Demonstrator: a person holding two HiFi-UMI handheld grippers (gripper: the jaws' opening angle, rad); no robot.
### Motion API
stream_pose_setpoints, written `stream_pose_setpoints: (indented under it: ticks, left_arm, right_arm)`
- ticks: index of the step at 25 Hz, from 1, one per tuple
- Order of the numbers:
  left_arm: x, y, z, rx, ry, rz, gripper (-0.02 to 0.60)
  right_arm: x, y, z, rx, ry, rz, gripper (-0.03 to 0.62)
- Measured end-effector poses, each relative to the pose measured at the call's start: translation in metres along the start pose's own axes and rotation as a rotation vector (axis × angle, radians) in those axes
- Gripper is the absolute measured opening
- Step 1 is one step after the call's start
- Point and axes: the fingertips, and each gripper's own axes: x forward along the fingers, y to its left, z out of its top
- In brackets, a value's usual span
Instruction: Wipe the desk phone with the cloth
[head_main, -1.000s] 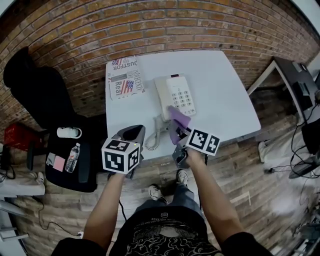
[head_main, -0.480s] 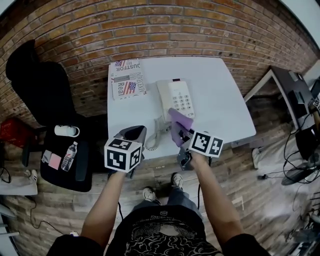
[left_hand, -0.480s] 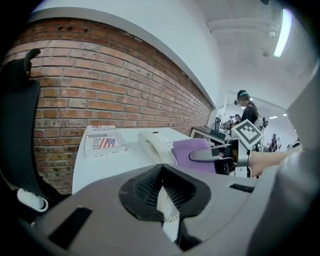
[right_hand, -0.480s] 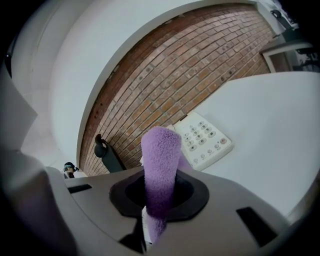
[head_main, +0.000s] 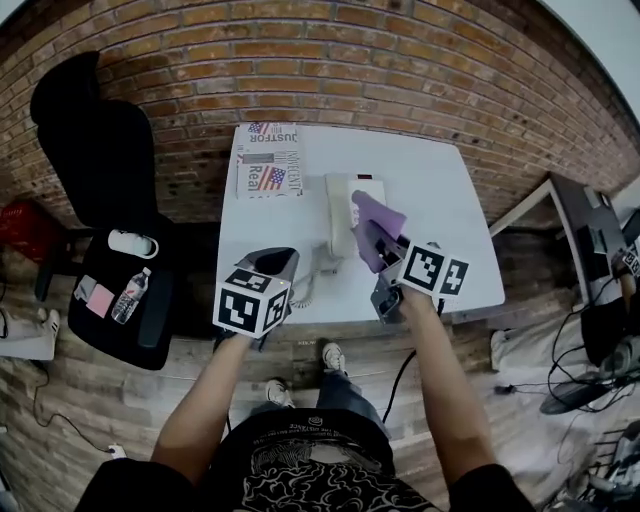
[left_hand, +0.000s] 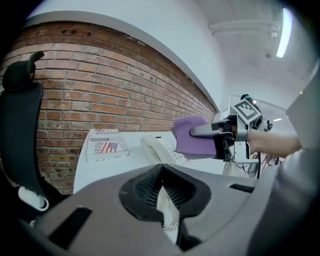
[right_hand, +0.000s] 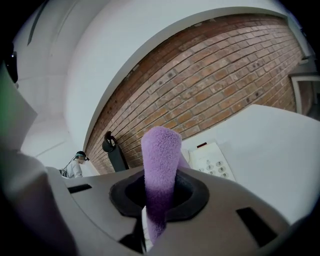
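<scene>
A white desk phone (head_main: 340, 205) lies on the white desk (head_main: 440, 200); its keypad (right_hand: 212, 160) shows in the right gripper view. My right gripper (head_main: 373, 242) is shut on a purple cloth (head_main: 377, 222), which hangs over the phone's right side and hides most of the keypad. Seen from the right gripper (right_hand: 156, 202), the cloth (right_hand: 161, 155) stands up between the jaws. The left gripper (head_main: 270, 266) hovers at the desk's near left edge, shut and holding nothing, apart from the phone. From the left gripper (left_hand: 161, 172), the phone (left_hand: 156, 149) and cloth (left_hand: 192, 137) lie ahead.
A magazine (head_main: 268, 172) lies at the desk's far left corner. The phone's coiled cord (head_main: 305, 285) trails toward the near edge. A black office chair (head_main: 100, 130) stands left of the desk, with a water bottle (head_main: 130, 296) on its seat. A brick wall runs behind.
The right gripper has carried the cloth away from me, from the phone's near end to over its keypad. The left gripper has stayed near the desk's front edge.
</scene>
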Motion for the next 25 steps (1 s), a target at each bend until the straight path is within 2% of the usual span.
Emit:
stream_pose_setpoints:
  ticks: [18,25]
  left_arm:
    - [0.036,0.042,0.027,-0.146,-0.050,0.252,0.006]
    - [0.037,0.063,0.027,-0.203,-0.071,0.365,0.006]
  right_arm:
    - [0.132,0.012,0.094,-0.461,0.295,0.296,0.046]
    - [0.183,0.020,0.084,-0.774,0.487,0.437,0.046]
